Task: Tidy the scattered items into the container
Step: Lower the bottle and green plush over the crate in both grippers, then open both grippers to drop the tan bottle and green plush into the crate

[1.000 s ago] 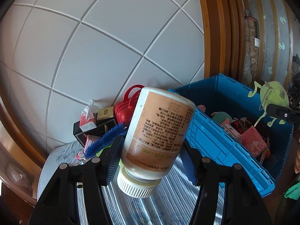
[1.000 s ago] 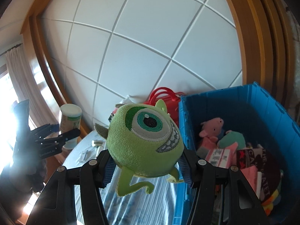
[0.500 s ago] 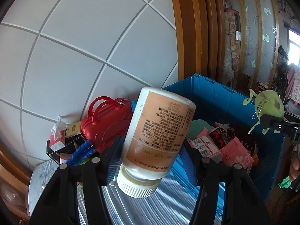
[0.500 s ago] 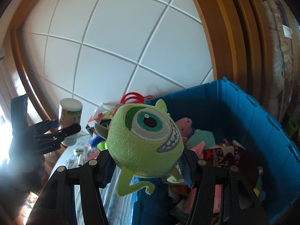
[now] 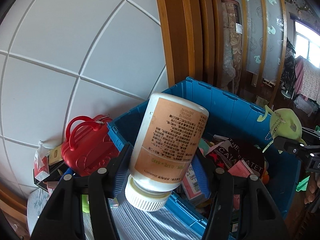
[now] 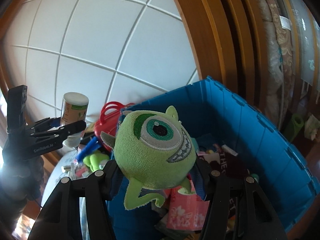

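My left gripper (image 5: pixel 163 172) is shut on a white pill bottle (image 5: pixel 170 148) with an orange label, held cap-down above the near left rim of the blue crate (image 5: pixel 226 100). My right gripper (image 6: pixel 157 172) is shut on a green one-eyed plush toy (image 6: pixel 154 150), which hangs over the blue crate (image 6: pixel 250 120). From the right wrist view the left gripper (image 6: pixel 68 129) and its bottle (image 6: pixel 75 108) show at the left. From the left wrist view the plush (image 5: pixel 284 124) shows at the right edge, over the crate.
The crate holds packets, a dark cloth and pink boxes (image 5: pixel 240 168). A red toy suitcase (image 5: pixel 86 152), small boxes and a tissue pack (image 5: pixel 41 166) sit left of the crate against the white tiled wall. A blue feather (image 6: pixel 90 146) and green items (image 6: pixel 94 160) lie on the striped tabletop.
Both grippers have swung right toward the crate, which now fills more of each view. The bottle and the plush stay gripped as before.
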`<act>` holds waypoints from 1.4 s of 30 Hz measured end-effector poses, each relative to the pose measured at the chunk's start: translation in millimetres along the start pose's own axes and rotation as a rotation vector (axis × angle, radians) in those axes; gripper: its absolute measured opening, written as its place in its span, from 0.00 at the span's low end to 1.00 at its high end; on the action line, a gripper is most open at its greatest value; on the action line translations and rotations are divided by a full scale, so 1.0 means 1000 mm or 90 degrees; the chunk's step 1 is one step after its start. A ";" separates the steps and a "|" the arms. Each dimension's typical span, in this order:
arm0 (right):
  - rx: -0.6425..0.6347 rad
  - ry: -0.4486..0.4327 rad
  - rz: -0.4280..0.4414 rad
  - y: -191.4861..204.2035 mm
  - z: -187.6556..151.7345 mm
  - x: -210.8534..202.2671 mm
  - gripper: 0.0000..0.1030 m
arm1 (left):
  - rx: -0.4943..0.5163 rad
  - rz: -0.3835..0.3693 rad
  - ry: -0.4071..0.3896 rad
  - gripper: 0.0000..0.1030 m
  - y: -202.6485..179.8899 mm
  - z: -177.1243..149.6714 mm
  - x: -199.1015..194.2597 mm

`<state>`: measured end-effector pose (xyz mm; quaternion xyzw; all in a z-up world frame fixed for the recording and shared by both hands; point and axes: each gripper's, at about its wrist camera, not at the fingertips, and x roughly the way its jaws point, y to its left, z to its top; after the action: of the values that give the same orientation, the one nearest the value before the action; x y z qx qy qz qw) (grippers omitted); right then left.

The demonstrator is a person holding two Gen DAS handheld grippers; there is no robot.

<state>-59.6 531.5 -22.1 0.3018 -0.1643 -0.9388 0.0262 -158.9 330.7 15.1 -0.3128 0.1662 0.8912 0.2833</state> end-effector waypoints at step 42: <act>0.014 0.023 -0.026 -0.005 -0.014 0.011 1.00 | -0.079 0.029 -0.008 0.91 0.025 -0.017 -0.007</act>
<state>-60.3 530.8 -40.6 0.3226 -0.1679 -0.9315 0.0068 -161.3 300.0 9.8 -0.3202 0.1160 0.9080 0.2442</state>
